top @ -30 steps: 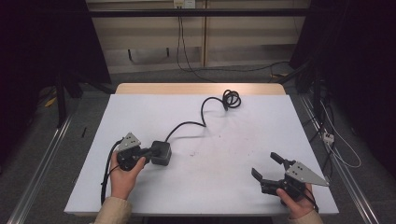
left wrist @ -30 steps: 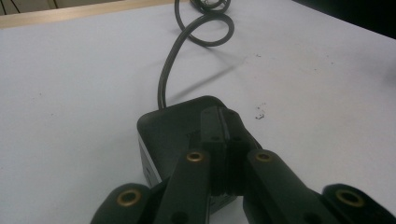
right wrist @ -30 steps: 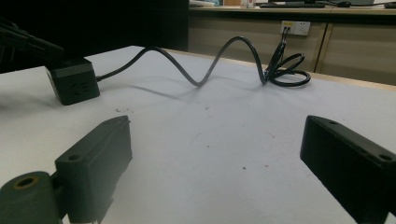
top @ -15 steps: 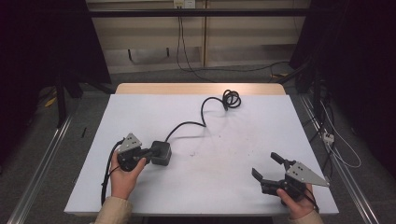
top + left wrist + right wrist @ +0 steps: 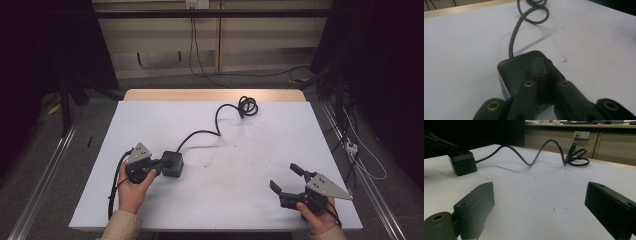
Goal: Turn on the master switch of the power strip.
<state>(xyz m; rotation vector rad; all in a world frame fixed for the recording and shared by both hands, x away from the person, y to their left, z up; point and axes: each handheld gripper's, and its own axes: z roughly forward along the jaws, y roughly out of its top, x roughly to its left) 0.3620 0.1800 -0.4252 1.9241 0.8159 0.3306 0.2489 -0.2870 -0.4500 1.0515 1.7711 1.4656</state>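
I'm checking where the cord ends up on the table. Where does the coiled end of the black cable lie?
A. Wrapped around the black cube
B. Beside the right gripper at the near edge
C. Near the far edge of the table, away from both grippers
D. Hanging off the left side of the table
C: in the high view the cable runs from the black cube to a coil lying near the table's far edge.

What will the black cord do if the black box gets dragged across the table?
The cord probably trails floppily behind the black box, since it already snakes in loose bends. Its coiled end may drag along or unwind. The box likely slides flat, not rolls.
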